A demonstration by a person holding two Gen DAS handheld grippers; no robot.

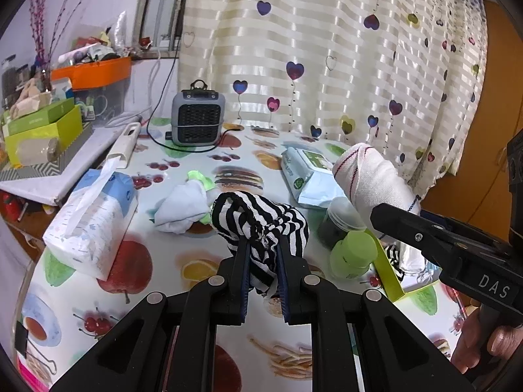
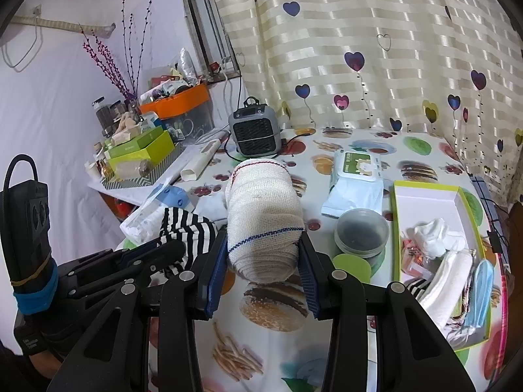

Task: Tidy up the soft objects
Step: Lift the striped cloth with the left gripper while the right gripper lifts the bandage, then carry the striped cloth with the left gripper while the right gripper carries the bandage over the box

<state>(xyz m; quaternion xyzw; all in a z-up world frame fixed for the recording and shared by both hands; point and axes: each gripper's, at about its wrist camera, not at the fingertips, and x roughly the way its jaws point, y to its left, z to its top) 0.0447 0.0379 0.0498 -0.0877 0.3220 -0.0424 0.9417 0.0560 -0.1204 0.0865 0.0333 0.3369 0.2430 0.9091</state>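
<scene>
Left gripper: jaws nearly together, clamped on a black-and-white striped cloth, bunched and lifted clear of the table.

Right gripper: jaws about half apart, pads pressed to both sides of a rolled white towel with a blue stitched line; roll sticks up and forward past the fingertips.

Right of it, a green-rimmed box holding white cloths and a blue face mask.

Just beyond the grippers: dark jar with clear lid, green cap beside it.

Mid-table: crumpled white cloth, tissue pack, wet-wipes pack.

Far: small grey heater before the heart-print curtain.
</scene>
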